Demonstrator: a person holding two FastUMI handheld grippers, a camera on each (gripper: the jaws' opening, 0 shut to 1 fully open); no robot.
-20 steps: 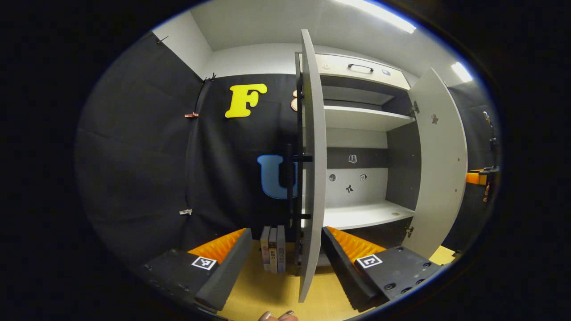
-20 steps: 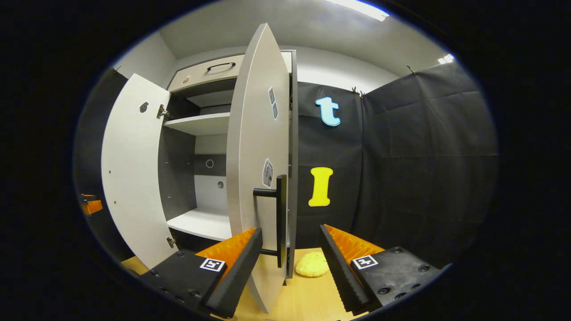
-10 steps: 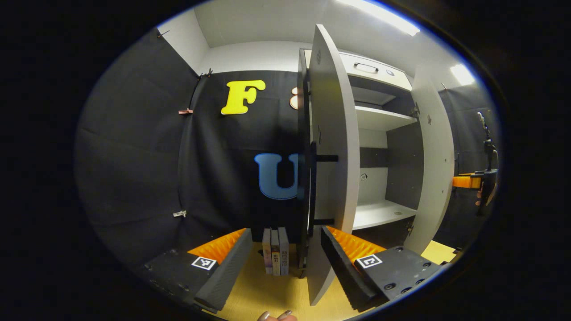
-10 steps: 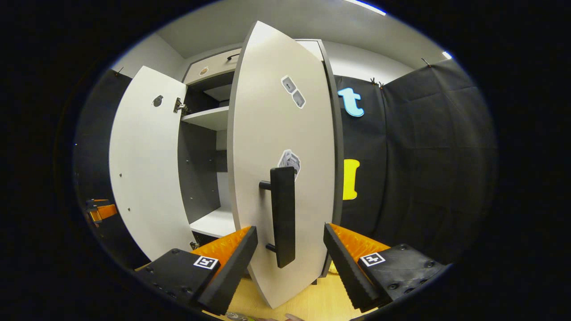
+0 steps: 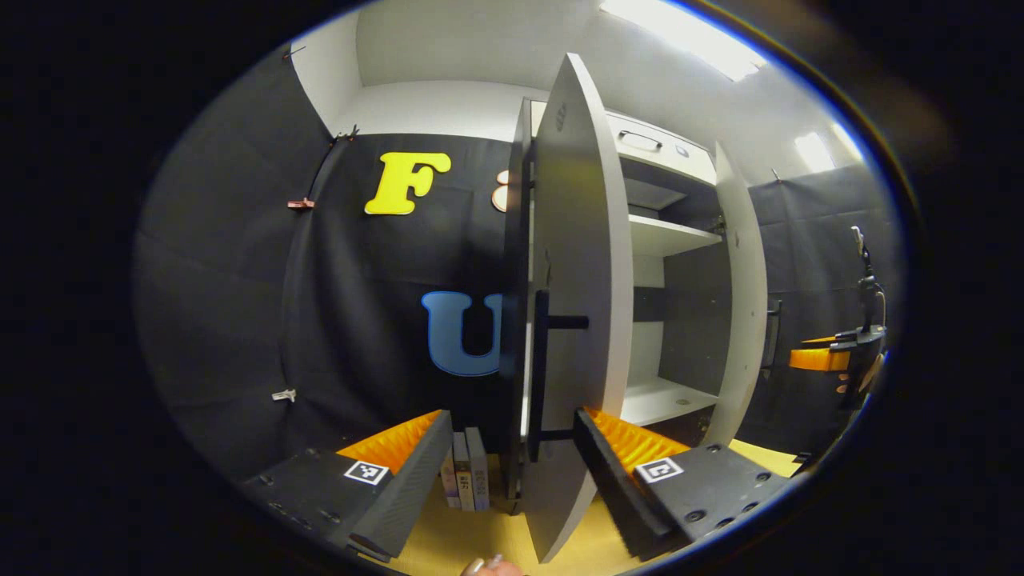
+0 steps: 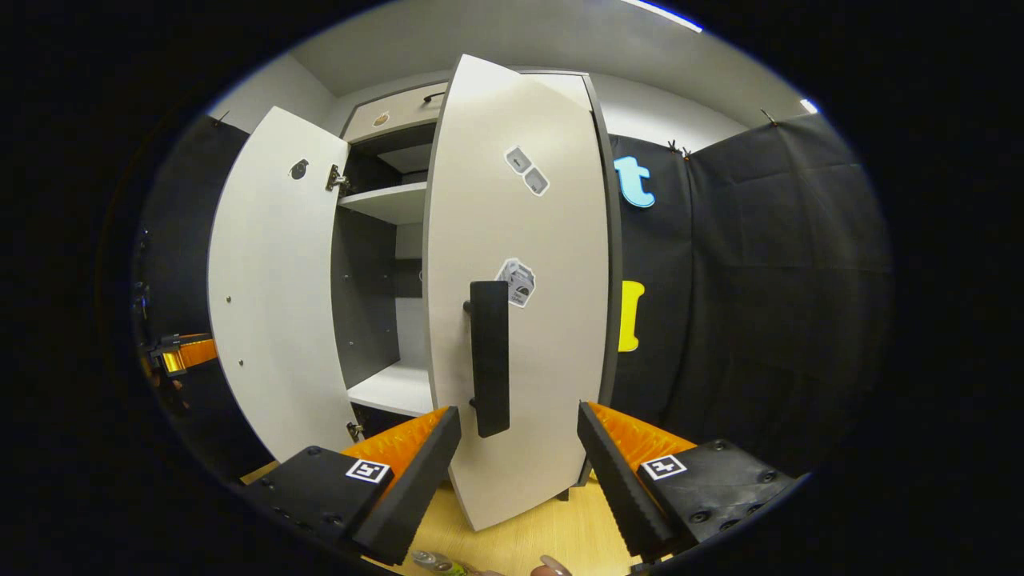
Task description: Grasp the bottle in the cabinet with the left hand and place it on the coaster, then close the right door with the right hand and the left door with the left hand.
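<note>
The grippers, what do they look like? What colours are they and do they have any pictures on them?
Each gripper, left and right, has two long black fingers with ridged pads. Bright orange ribbed parts sit behind them. Each black base carries a small black-and-white square marker and round screws.

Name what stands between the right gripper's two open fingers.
In the right gripper view, the black bar handle of the grey right cabinet door stands between the right gripper fingers.

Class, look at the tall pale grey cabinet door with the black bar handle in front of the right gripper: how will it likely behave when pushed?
The tall pale grey cabinet door probably swings stiffly as one flat panel on its side hinges. It looks fairly heavy for its thinness. The black bar handle seems rigid, so pushing there should turn it, not bend it.
</note>
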